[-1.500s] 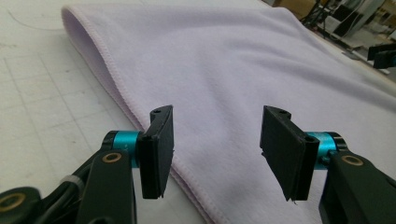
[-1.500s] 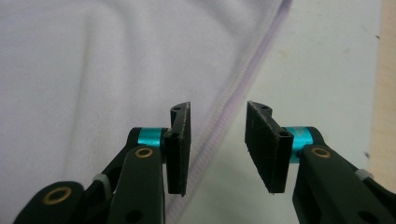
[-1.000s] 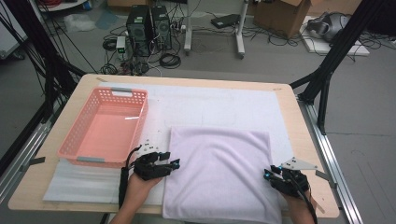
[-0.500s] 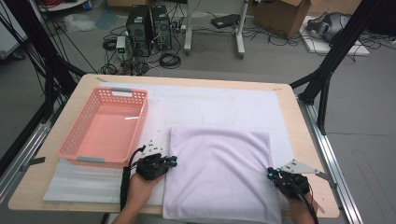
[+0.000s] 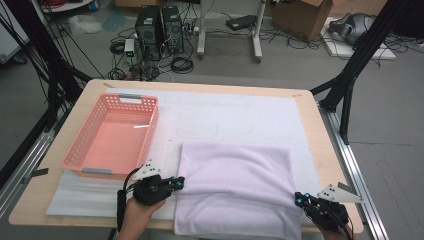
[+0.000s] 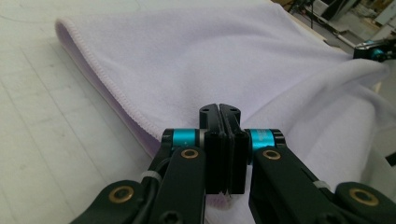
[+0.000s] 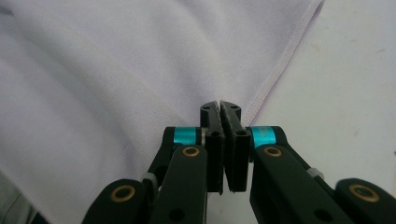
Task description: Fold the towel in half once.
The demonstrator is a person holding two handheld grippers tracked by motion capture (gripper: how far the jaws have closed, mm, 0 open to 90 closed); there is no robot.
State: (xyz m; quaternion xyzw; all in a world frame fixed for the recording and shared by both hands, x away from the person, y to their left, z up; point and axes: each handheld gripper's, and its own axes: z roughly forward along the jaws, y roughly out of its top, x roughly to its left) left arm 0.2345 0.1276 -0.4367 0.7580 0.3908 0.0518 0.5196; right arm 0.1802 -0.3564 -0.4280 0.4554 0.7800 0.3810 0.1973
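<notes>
Nearest us, our left gripper (image 5: 176,183) and right gripper (image 5: 299,199) each have their jaws pressed together on the near side edges of the lilac towel (image 5: 235,190), which lies flat on the white mat (image 5: 260,120) with its long axis running left to right between our hands. The towel stretches away from both grippers toward the table's far side, so neither hand sits nearer. Beyond our left hand stands the pink basket (image 5: 95,150); we can read no labels or writing.

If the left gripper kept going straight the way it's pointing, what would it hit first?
The lavender towel. The left gripper has its jaws pressed together at the towel's edge and points across the cloth, so it would push into the raised fold right ahead. Farther along that line sits the right gripper, though depth is hard to judge.
</notes>
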